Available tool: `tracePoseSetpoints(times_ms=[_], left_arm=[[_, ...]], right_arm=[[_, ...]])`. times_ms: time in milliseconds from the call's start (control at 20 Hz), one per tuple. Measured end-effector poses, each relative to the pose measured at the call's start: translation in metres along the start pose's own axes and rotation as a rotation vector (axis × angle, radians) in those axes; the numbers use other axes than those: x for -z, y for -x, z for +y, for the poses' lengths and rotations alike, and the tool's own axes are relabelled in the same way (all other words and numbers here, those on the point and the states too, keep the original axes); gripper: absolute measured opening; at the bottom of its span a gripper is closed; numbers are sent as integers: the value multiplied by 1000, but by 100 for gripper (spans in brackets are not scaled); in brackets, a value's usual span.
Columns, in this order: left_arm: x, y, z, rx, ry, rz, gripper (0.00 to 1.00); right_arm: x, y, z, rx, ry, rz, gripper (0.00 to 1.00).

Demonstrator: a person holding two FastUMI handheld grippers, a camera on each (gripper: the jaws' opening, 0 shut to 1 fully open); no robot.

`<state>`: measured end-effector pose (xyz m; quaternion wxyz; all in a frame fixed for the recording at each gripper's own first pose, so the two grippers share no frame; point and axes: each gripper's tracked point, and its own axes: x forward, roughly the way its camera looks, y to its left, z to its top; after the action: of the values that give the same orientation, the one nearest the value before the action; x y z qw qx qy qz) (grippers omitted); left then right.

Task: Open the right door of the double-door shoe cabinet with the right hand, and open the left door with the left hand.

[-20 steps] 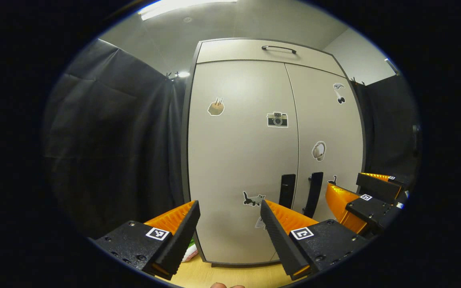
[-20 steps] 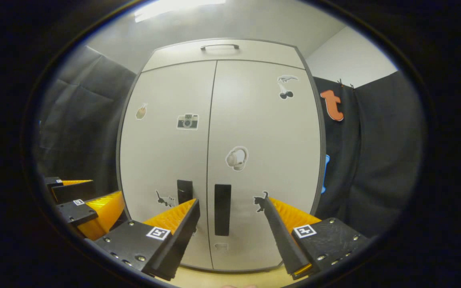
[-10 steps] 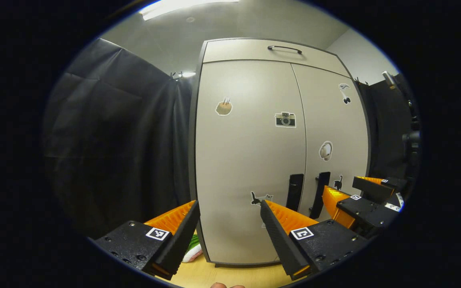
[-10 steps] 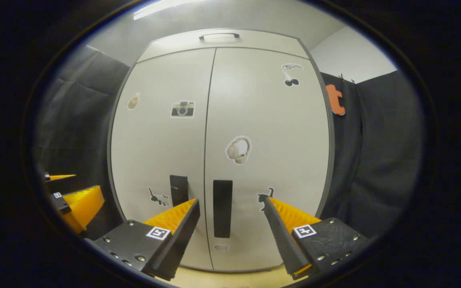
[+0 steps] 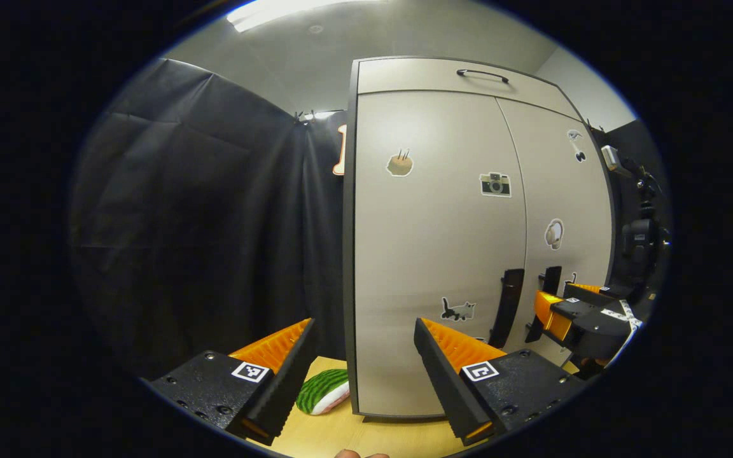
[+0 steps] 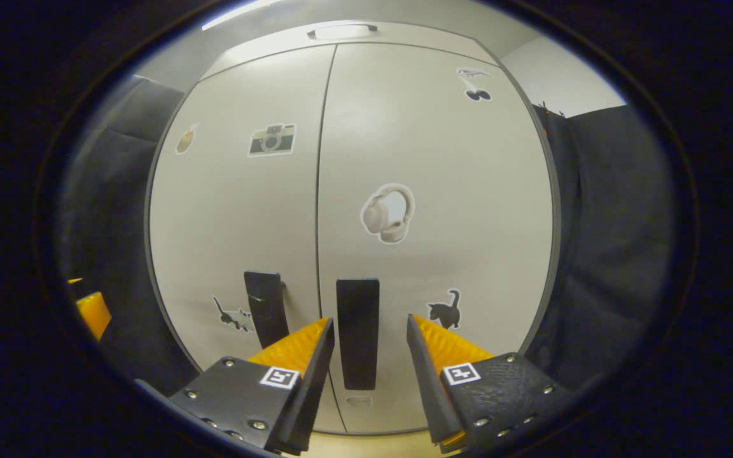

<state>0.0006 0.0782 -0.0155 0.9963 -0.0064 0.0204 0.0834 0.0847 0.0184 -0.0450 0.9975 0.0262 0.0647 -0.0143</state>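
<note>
Your tall grey double-door shoe cabinet (image 6: pixel 354 191) stands shut, its contents hidden. Its stickers carry no readable writing. Your right gripper (image 6: pixel 369 331) has its jaws parted, straddling the right door's black handle (image 6: pixel 357 331) without pressing it. Your left gripper (image 5: pixel 363 331) is released, holding nothing, near the cabinet's left edge.

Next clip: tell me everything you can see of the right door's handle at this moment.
The right door's handle is a flat, upright black bar, matte and plastic-looking, mounted low on the pale right door just beside the centre seam. In the right gripper view it stands between the right gripper's open fingers, which flank it without visibly pressing on it. The left gripper view shows it standing proud of the door, with that gripper's orange finger close against it. The door looks closed.
</note>
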Motion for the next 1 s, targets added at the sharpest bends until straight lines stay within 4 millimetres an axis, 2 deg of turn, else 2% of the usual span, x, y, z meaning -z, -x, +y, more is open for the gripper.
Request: tracePoseSetpoints(times_ms=[50,200,300,350,400,450,550,600,650,900,950,1000], left_arm=[[2,0,2,-7,2,5,94],[6,-1,10,-25,3,18,94],[9,-2,13,-31,5,24,94],[10,-2,14,-33,9,27,94],[11,-2,17,-37,11,29,94],[12,-2,19,-40,13,32,95],[15,-1,23,-47,17,38,95],[15,-2,24,-49,23,40,94],[16,-1,24,-48,28,42,94],[21,2,24,-41,39,58,95],[22,3,24,-39,40,63,95],[24,4,24,-36,41,67,95]], right_arm=[[1,-2,1,-4,-3,5,68],[4,-8,5,3,7,10,48],[6,-3,8,6,9,16,48],[5,-16,8,18,1,2,49],[6,-10,8,23,9,3,31],[4,-11,8,30,17,-2,27],[5,-11,8,41,23,-1,27],[5,-12,8,42,26,-2,31],[5,-15,9,43,29,2,27],[6,-17,8,60,25,23,27],[6,-19,6,66,32,28,31],[8,-18,6,65,7,25,26]])
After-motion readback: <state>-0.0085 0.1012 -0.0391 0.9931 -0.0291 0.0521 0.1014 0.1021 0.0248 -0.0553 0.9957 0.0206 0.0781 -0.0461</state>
